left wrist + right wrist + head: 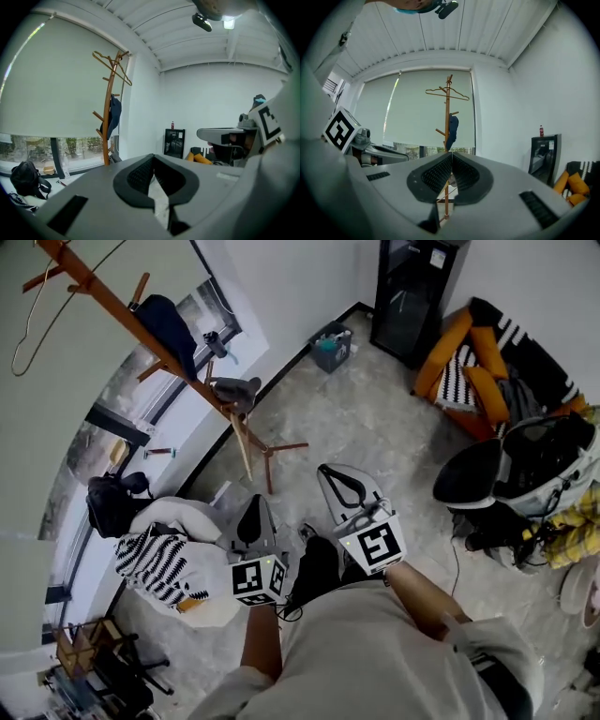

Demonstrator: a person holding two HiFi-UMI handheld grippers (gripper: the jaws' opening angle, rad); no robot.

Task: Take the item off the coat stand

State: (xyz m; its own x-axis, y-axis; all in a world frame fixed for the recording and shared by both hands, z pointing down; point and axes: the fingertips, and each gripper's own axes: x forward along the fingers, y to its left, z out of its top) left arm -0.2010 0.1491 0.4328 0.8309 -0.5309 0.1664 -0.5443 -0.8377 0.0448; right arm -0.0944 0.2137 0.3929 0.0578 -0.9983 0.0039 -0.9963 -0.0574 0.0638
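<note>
softness is our guess for the item (pixel 452 129): dark blue, it hangs limp from a peg about halfway up the stand (pixel 447 108), close against the pole. it looks light and floppy, so it should lift off easily but may sag and swing. we would pinch it high, just under the peg, and raise it up and off the peg rather than tug it sideways, since the slim stand might tip. a bare hanger (pixel 446 93) rides on the stand's top and could get knocked.

left claw (pixel 152 159) has its jaws pressed together at the tips with nothing between them; right claw (pixel 451 157) likewise. both are well apart from the stand.

we cannot tell what the item really is, nor whether a loop or a fold holds it on the peg. a grey thing (pixel 234 390) lower on the stand is too small to make out. the right claw's own jaws cover part of the stand's foot.
</note>
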